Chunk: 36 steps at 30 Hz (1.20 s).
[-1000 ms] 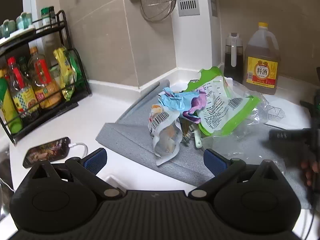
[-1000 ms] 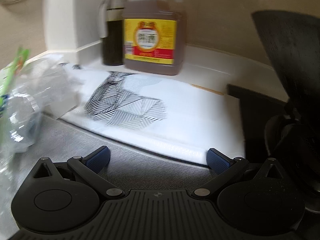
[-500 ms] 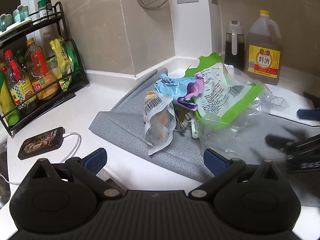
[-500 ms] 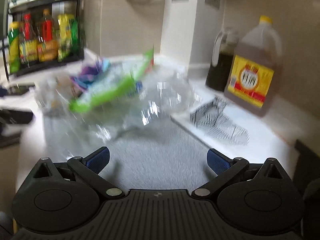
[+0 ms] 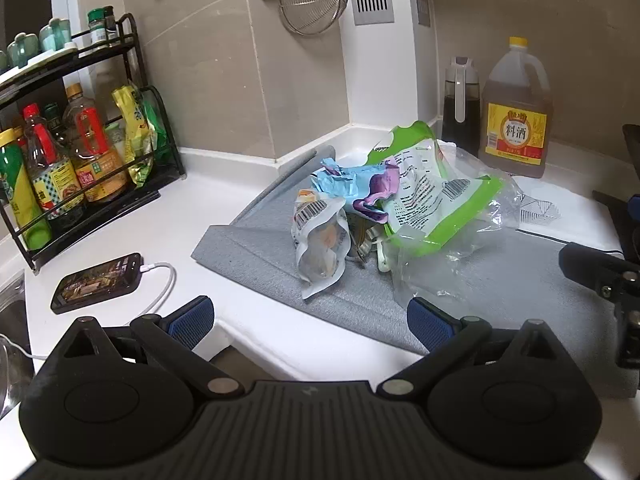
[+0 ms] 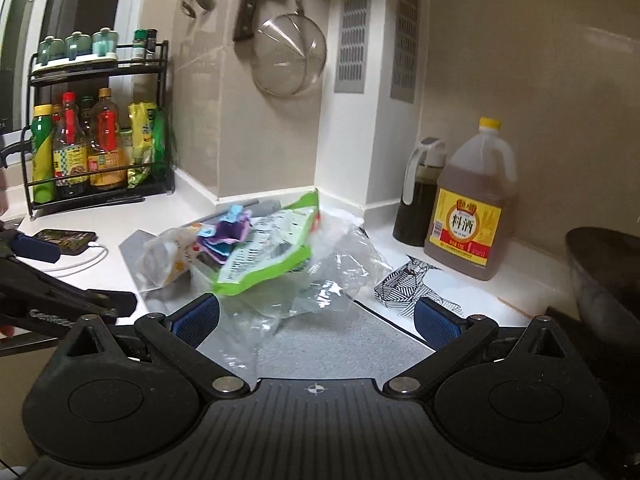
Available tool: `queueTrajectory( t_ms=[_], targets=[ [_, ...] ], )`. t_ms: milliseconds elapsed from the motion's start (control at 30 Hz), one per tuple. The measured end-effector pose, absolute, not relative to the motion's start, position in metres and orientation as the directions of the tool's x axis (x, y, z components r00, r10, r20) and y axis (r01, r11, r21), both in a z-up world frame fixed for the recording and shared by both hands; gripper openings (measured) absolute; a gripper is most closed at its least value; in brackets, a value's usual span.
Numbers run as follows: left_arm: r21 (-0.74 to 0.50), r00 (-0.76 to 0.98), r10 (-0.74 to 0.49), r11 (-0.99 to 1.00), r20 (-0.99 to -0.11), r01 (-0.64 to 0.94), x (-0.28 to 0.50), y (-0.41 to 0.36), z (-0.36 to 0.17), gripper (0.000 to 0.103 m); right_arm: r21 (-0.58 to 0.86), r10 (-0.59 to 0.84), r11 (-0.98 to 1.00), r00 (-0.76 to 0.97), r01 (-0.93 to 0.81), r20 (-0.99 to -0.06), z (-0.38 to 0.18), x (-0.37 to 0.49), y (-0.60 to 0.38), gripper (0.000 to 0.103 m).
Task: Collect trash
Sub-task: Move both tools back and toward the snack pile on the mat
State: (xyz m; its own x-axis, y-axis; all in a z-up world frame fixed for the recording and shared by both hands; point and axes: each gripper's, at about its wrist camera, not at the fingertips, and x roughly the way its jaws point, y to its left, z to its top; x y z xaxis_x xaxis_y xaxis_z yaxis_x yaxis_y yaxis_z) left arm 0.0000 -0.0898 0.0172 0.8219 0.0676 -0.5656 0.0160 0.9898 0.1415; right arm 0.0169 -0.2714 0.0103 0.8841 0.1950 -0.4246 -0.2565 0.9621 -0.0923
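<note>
My left gripper (image 5: pixel 310 316) is spread wide with nothing in it, hanging just short of the mat (image 5: pixel 500 284). The trash pile (image 5: pixel 384 208) sits mid-mat, and my right gripper (image 6: pixel 316 316) is wide open too, clear bag (image 6: pixel 320 280) just ahead.

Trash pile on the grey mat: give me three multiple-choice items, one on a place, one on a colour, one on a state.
1. Where does the phone lie?
A. on the grey mat
B. on the white counter, left of the mat
C. on the rack

2. What colour is the cap of the big jug?
A. yellow
B. red
C. blue

3. How are the left tongs?
A. shut on the green-edged bag
B. shut on the phone cable
C. open, holding nothing

Answers: 1 B, it lies on bare counter beside the grey mat, its cable plugged in. 2 A, the cap is yellow. 3 C, both pads stand wide apart, short of the trash pile.
</note>
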Motion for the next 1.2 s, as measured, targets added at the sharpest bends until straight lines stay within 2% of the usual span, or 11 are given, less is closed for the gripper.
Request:
queueTrajectory(
  t_ms=[367,567,900,1200],
  targets=[
    [0.115,0.830,0.046,0.993,-0.556,0.022,-0.034,-0.082,0.032,0.103,-0.077,0.161,0.976,0.917,-0.202,-0.364,0.029,-0.048,-0.242,0.103],
    [0.106,0.833,0.041,0.994,-0.551,0.021,-0.057,-0.070,0.040,0.103,-0.020,0.169,0.982,0.927,-0.186,-0.336,0.031,-0.080,-0.233,0.103],
    [0.086,0.838,0.022,0.996,-0.545,0.030,-0.098,-0.048,0.052,0.103,-0.060,0.061,0.994,0.937,-0.087,-0.343,0.045,-0.125,-0.213,0.103],
    [0.092,0.855,0.004,0.994,-0.518,0.052,-0.139,-0.040,0.067,0.103,-0.082,0.022,0.995,0.958,-0.048,-0.284,0.063,-0.164,-0.203,0.103]
  ],
)
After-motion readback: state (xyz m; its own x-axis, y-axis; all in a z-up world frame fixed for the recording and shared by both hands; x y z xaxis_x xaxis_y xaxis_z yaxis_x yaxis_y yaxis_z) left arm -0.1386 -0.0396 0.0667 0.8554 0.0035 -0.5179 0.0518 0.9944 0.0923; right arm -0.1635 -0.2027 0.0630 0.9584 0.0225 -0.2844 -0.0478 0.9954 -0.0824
